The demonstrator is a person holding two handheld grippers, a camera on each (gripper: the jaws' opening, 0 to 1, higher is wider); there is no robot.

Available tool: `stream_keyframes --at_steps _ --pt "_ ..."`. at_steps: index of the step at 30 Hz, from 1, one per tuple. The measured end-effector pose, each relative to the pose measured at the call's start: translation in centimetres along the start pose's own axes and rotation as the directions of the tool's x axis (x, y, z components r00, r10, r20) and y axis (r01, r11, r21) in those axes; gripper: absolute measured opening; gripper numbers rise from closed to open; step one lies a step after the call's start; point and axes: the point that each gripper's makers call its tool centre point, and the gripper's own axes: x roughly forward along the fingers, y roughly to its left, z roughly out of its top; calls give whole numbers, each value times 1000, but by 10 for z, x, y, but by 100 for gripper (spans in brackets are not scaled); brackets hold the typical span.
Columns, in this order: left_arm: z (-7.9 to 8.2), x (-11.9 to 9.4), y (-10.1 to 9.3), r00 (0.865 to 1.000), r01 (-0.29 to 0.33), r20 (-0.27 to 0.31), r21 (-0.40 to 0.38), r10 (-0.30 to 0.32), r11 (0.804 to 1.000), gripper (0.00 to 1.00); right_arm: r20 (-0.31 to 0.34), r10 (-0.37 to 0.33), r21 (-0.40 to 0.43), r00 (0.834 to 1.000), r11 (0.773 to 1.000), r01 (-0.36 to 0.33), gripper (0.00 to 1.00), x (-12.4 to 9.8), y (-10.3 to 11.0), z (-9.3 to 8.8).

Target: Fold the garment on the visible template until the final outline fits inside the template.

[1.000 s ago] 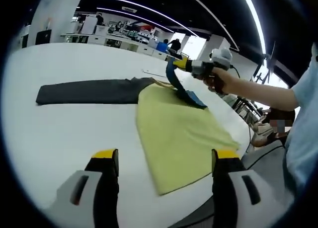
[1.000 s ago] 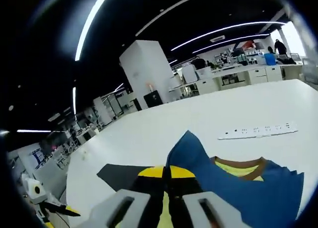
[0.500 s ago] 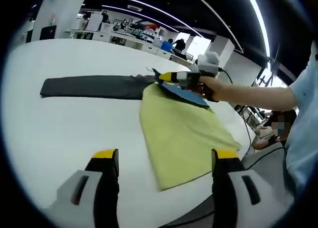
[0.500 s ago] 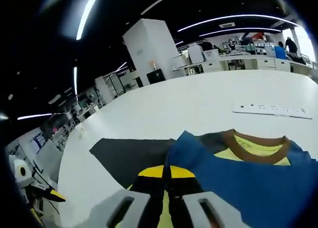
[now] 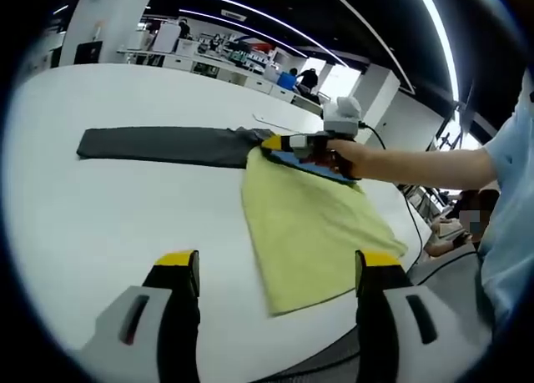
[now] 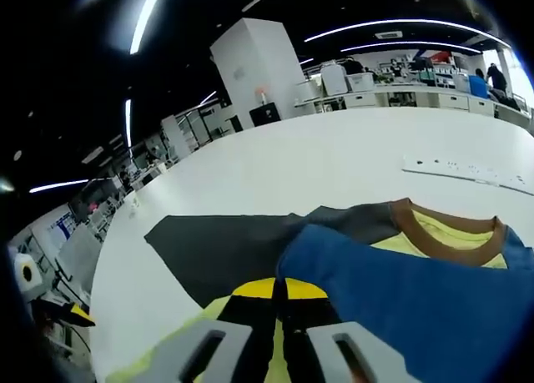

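Observation:
The garment is a yellow shirt (image 5: 310, 222) with a blue part (image 6: 409, 295) and a brown collar (image 6: 440, 237), lying on a white table (image 5: 100, 224). A dark grey template (image 5: 158, 144) stretches left from under its top end. In the left gripper view my right gripper (image 5: 273, 143), held by a hand, is low over the shirt's top edge beside the template. In the right gripper view my right gripper (image 6: 280, 289) is shut on the blue fabric's edge. My left gripper (image 5: 278, 268) hangs open above the table's near side, holding nothing.
A white power strip (image 6: 467, 173) lies on the table beyond the shirt. The person's arm (image 5: 417, 162) reaches in from the right. The table's edge curves close to the shirt's lower right corner. Desks and a white pillar (image 6: 259, 66) stand far behind.
The right gripper has brought the lifted blue fabric down from the air to lie low over the shirt's top, near the template. The left gripper has stayed open.

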Motion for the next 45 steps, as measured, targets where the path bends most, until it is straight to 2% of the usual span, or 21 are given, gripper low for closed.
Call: stream_keyframes --at_steps 7,10,12,16,18,21,25,29,32,35,37,45 --pt "1 -3 1 1000 -8 6 -6 8 1000 74 22 43 -33 999 999 -42 0 -1 9 4" --pt "2 -2 3 1000 -12 3 1 12 1000 74 52 55 -96 997 994 -50 16 -5 13 12" --pt "4 -2 2 1000 -11 9 4 11 1000 74 67 53 -106 996 993 -45 28 -10 13 14" --pt "7 -1 1 1000 -9 18 12 9 1000 74 81 45 -99 996 994 -37 36 -18 7 14" --pt "7 0 0 1000 -7 18 11 7 1000 74 79 49 -107 996 993 -41 45 -20 5 14" --pt "8 1 -2 1000 -1 20 13 1 1000 74 75 58 -141 995 989 -47 62 -23 2 16" --pt "9 1 -3 1000 5 22 19 -5 1000 74 98 70 -156 993 986 -54 68 -27 -1 23" --pt "10 2 -2 1000 7 25 18 -7 1000 74 99 75 -190 992 980 -55 87 -31 -1 24" --pt "9 2 -2 1000 9 22 19 -10 1000 74 102 81 -194 991 979 -60 97 -39 -3 23" --pt "10 2 -2 1000 13 22 24 -14 1000 74 91 99 -196 991 977 -79 100 -50 -3 16" --pt "11 2 -2 1000 15 25 29 -16 999 74 65 105 -232 992 969 -88 100 -58 -4 7" --pt "14 1 1 999 21 31 28 -22 999 73 48 65 -255 997 966 -51 100 -92 -23 -5"
